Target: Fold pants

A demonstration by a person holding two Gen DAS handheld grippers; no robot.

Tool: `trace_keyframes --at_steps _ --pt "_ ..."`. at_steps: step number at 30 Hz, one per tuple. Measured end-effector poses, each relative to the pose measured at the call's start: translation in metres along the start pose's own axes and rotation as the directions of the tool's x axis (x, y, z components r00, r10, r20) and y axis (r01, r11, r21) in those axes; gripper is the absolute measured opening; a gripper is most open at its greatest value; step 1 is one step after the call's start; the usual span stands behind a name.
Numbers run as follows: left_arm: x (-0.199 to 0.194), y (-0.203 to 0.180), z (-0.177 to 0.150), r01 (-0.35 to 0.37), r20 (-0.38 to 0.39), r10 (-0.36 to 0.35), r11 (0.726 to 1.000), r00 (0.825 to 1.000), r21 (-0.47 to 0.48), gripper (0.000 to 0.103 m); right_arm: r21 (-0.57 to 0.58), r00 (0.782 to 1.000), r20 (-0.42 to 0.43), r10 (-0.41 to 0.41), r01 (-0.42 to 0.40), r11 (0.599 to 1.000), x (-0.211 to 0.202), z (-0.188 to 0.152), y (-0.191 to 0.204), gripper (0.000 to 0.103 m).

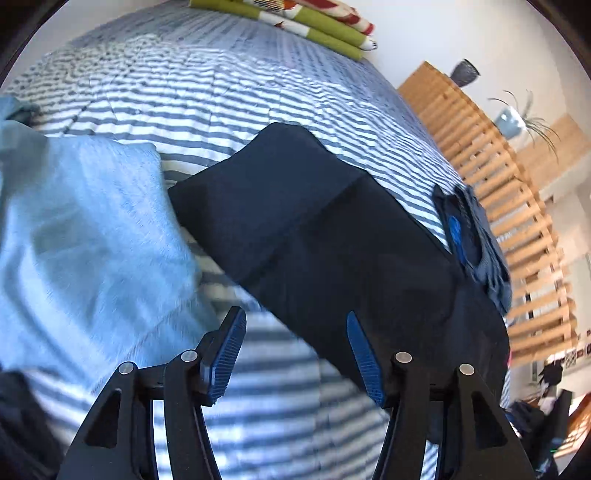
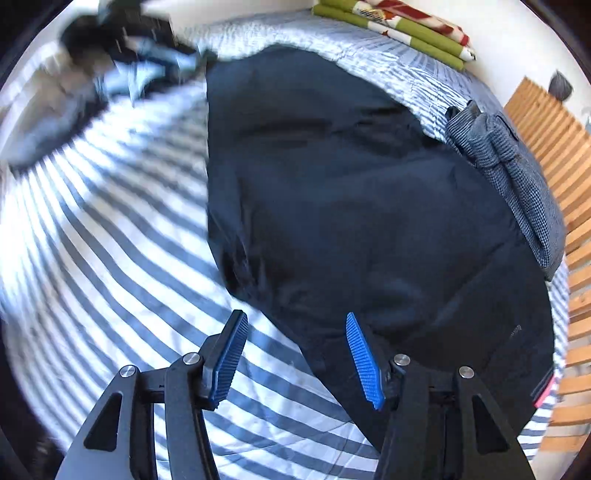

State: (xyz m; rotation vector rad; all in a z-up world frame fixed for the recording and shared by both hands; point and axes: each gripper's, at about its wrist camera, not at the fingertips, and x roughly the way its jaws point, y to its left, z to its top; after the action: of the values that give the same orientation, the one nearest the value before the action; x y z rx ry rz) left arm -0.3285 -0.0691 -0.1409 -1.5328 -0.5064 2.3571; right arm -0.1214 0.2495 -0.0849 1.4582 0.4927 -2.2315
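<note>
Dark navy pants [image 1: 332,229] lie folded flat on the blue-and-white striped bedspread [image 1: 229,96], a fold line crossing them. In the right wrist view the same pants [image 2: 351,206] spread from the far side of the bed down to the near right. My left gripper [image 1: 295,325] hangs open just above the pants' near edge, with nothing between its blue pads. My right gripper [image 2: 295,325] is also open over the pants' near left edge and holds nothing.
A light blue garment [image 1: 85,236] lies left of the pants. A grey-blue folded garment [image 2: 513,177] sits at the bed's right edge. Folded green, red and white cloth [image 1: 314,26] lies at the far end. Wooden slats [image 1: 509,206] run along the right.
</note>
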Motion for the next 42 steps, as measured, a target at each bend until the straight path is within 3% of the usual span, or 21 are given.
trace_keyframes --at_steps 2,3,5,8,9,11,15,19,21,24,25,26,27,29,30,32,34,35,36,37,42 --pt "0.018 0.003 0.012 -0.057 0.013 0.057 0.998 0.998 0.014 0.061 0.058 0.998 0.052 0.038 -0.041 0.997 -0.018 0.021 -0.013 0.052" --pt "0.026 0.005 0.017 -0.128 0.018 0.128 0.991 0.992 0.029 0.061 0.088 0.995 0.084 0.051 -0.058 0.994 -0.027 0.038 -0.022 0.052" --pt "0.038 0.009 0.024 -0.254 0.026 0.253 0.965 0.967 0.057 0.059 0.126 0.989 0.126 0.072 -0.088 0.988 -0.035 0.071 -0.036 0.052" --pt "0.037 0.007 0.026 -0.341 0.082 0.335 0.935 0.939 0.092 0.059 0.166 0.982 0.169 0.084 -0.113 0.98 -0.032 0.129 -0.056 0.055" --pt "0.035 0.008 0.023 -0.328 0.086 0.321 0.94 0.943 0.091 0.059 0.191 0.977 0.167 0.134 -0.165 0.968 -0.022 0.152 -0.064 0.062" --pt "0.028 0.012 0.015 -0.27 0.083 0.265 0.961 0.961 0.065 0.061 0.246 0.959 0.169 0.227 -0.264 0.933 -0.001 0.192 -0.08 0.066" --pt "0.017 0.018 0.0 -0.178 0.084 0.172 0.981 0.982 0.072 0.067 0.225 0.967 0.118 0.228 -0.249 0.942 0.058 0.262 -0.081 0.068" --pt "0.01 0.024 -0.003 -0.123 0.071 0.118 0.99 0.99 0.064 0.067 0.222 0.962 0.04 0.269 -0.271 0.936 0.125 0.297 -0.077 0.068" --pt "0.01 0.03 0.001 -0.093 0.063 0.091 0.995 0.994 0.042 0.067 0.237 0.953 0.019 0.301 -0.297 0.925 0.151 0.307 -0.077 0.068" --pt "0.013 0.029 0.004 -0.096 0.063 0.093 0.994 0.994 0.052 0.067 0.275 0.917 0.024 0.398 -0.389 0.879 0.179 0.316 -0.073 0.07" --pt "0.014 0.027 0.004 -0.106 0.065 0.102 0.992 0.993 0.062 0.067 0.263 0.924 0.055 0.378 -0.379 0.887 0.177 0.319 -0.068 0.067" --pt "0.016 0.025 0.004 -0.114 0.068 0.109 0.991 0.992 0.068 0.067 0.254 0.936 0.048 0.349 -0.349 0.902 0.179 0.323 -0.062 0.052" --pt "0.017 0.024 0.004 -0.12 0.073 0.115 0.99 0.991 0.069 0.067 0.229 0.95 0.041 0.308 -0.31 0.923 0.177 0.327 -0.053 0.024" --pt "0.018 0.022 0.005 -0.125 0.078 0.119 0.99 0.99 0.072 0.067 0.157 0.96 0.039 0.277 -0.279 0.947 0.168 0.331 -0.038 0.009" --pt "0.019 0.022 0.005 -0.124 0.081 0.118 0.99 0.99 0.071 0.067 0.104 0.967 0.071 0.243 -0.25 0.963 0.155 0.33 -0.033 0.007" --pt "0.021 0.022 0.007 -0.121 0.087 0.115 0.991 0.99 0.063 0.069 0.009 0.963 0.176 0.206 -0.21 0.978 0.125 0.325 -0.027 0.007" --pt "0.023 0.021 0.009 -0.123 0.089 0.118 0.991 0.989 0.053 0.071 -0.009 0.966 0.23 0.116 -0.117 0.993 0.117 0.323 -0.034 0.01" --pt "0.024 0.02 0.01 -0.123 0.088 0.119 0.991 0.989 0.049 0.074 0.023 0.977 0.205 0.058 -0.064 0.998 0.125 0.325 -0.041 0.027" --pt "0.025 0.019 0.012 -0.126 0.084 0.121 0.991 0.989 0.05 0.075 0.066 0.989 0.147 0.0 -0.01 0.998 0.137 0.327 -0.048 0.05" --pt "0.026 0.017 0.013 -0.131 0.082 0.126 0.99 0.989 0.053 0.076 0.114 0.995 0.083 -0.048 0.038 0.993 0.147 0.328 -0.057 0.055" --pt "0.038 0.014 0.031 -0.161 0.091 0.158 0.986 0.983 0.036 0.076 0.208 0.988 0.148 0.033 -0.064 0.976 0.123 0.304 -0.084 0.055"
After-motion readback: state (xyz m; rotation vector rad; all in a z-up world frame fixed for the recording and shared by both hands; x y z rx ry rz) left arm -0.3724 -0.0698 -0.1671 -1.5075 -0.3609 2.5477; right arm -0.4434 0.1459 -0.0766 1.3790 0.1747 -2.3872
